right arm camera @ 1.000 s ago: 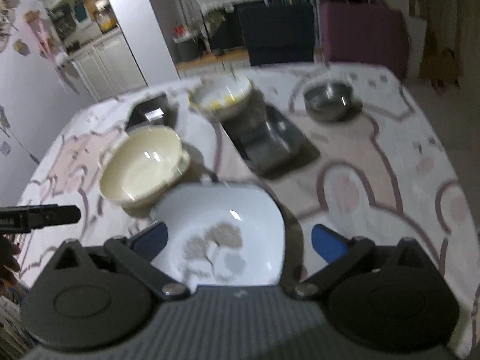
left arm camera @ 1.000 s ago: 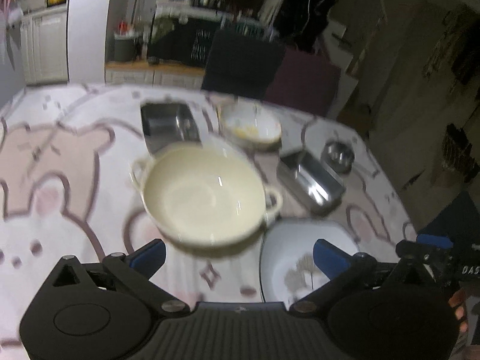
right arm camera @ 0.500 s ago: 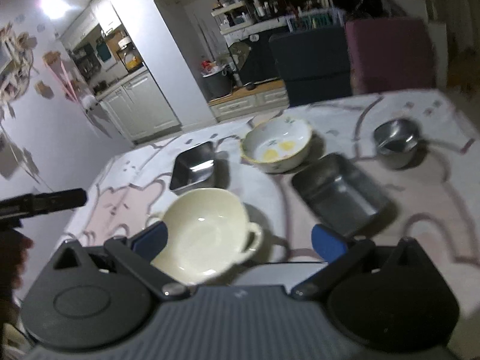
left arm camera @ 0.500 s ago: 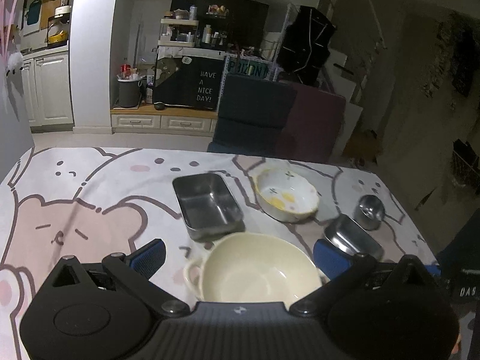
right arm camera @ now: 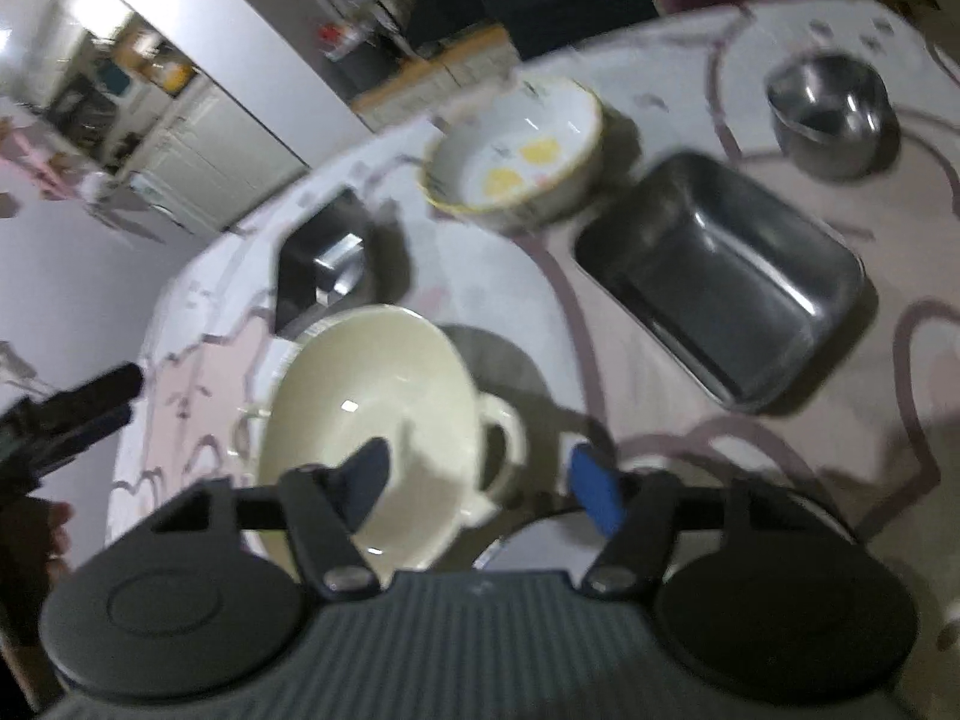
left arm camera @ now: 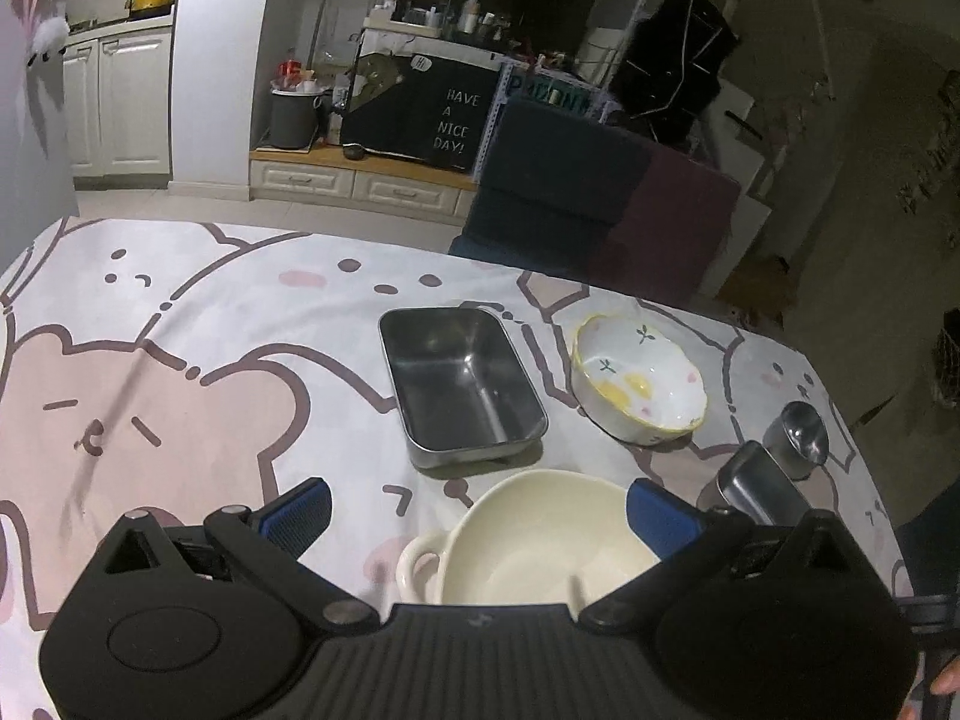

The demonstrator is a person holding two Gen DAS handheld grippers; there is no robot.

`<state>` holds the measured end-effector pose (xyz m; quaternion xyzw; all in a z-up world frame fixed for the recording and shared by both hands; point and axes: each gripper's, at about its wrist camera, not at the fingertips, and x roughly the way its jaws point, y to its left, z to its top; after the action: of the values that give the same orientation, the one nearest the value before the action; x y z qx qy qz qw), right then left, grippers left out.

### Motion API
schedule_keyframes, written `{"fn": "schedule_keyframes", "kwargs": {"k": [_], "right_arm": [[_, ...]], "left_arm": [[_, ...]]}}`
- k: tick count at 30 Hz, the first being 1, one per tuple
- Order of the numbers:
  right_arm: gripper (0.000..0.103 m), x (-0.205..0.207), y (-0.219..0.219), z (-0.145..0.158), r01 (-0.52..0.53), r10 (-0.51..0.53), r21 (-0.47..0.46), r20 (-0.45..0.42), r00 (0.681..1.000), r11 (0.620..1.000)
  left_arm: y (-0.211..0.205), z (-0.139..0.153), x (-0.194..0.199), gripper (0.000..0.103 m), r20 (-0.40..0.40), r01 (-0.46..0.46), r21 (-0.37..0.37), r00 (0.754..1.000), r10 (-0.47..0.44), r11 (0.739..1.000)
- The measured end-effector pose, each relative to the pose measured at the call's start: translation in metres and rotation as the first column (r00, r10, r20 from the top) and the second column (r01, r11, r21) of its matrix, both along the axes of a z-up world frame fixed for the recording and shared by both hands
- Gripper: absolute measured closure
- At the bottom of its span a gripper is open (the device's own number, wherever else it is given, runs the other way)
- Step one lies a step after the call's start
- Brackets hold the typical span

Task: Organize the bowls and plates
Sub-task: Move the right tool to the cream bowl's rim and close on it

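Sitting on the bear-print tablecloth (left arm camera: 180, 324), the cream round ceramic bowl with two loop handles (left arm camera: 540, 540) is the landmark. In the right wrist view the right gripper (right arm camera: 486, 480) straddles this bowl's near handle, one blue pad over the bowl's inside and one outside the handle; its jaws have just been closing, yet no pad presses on the ware. The left gripper (left arm camera: 477, 507) hangs above the bowl with its blue pads spread wide, the bowl between them, untouched. Behind the bowl lies a rectangular steel tray (left arm camera: 462, 384); beyond and right of it, a white bowl with yellow rim and yellow blotches (left arm camera: 639, 384). Right of the cream bowl sits a second steel tray (right arm camera: 726, 276), and beyond that a small steel cup (right arm camera: 831, 114).
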<state>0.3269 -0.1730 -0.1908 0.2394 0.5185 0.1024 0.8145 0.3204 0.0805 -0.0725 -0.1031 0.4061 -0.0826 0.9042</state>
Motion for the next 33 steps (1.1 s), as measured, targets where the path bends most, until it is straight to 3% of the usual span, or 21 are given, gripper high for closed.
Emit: {"fn": "schedule_keyframes", "kwargs": {"k": [1,5,6,9,12,16,20,26,30,33], "right_arm": [[0.047,0.002,-0.001,-0.004,0.004,-0.004,-0.001,-0.013,1.0,1.0],[0.087,0.007,-0.005,-0.013,0.014,-0.013,0.01,-0.022,1.0,1.0],[0.092,0.01,-0.004,-0.013,0.011,-0.011,0.005,-0.027,1.0,1.0],[0.092,0.011,-0.002,-0.011,0.004,-0.004,-0.018,-0.028,1.0,1.0],[0.093,0.017,0.006,-0.008,0.002,-0.002,-0.068,-0.003,1.0,0.998],[0.093,0.031,0.009,-0.008,0.011,-0.009,-0.091,0.026,1.0,0.996],[0.092,0.045,0.015,-0.008,0.004,0.003,-0.127,0.059,0.998,0.992],[0.091,0.055,0.015,-0.009,-0.062,0.073,-0.14,0.074,0.995,0.988],[0.082,0.057,0.012,-0.016,-0.109,0.115,-0.104,0.053,0.992,0.989],[0.08,0.06,0.018,-0.018,-0.142,0.152,-0.151,0.056,0.987,0.978]], "left_arm": [[0.001,-0.002,0.001,0.0,0.0,0.004,-0.002,1.0,-0.004,1.0],[0.005,-0.013,0.005,0.0,-0.01,0.004,-0.014,1.0,-0.004,1.0],[0.006,-0.016,0.005,0.0,-0.016,0.005,-0.013,1.0,-0.006,1.0],[0.009,-0.024,0.008,0.0,-0.049,0.012,-0.017,0.999,-0.013,1.0],[0.015,-0.034,0.014,0.0,-0.144,-0.008,-0.029,0.99,0.004,1.0],[0.025,-0.042,0.019,0.003,-0.179,-0.044,-0.047,0.983,0.035,0.998],[0.027,-0.047,0.021,0.02,-0.221,-0.039,-0.113,0.975,0.013,0.993],[0.021,-0.061,0.026,0.045,-0.294,-0.035,-0.124,0.956,-0.003,0.992],[0.018,-0.069,0.026,0.054,-0.332,-0.035,-0.128,0.943,-0.009,0.991],[0.018,-0.073,0.026,0.062,-0.343,-0.043,-0.124,0.939,-0.002,0.991]]}}
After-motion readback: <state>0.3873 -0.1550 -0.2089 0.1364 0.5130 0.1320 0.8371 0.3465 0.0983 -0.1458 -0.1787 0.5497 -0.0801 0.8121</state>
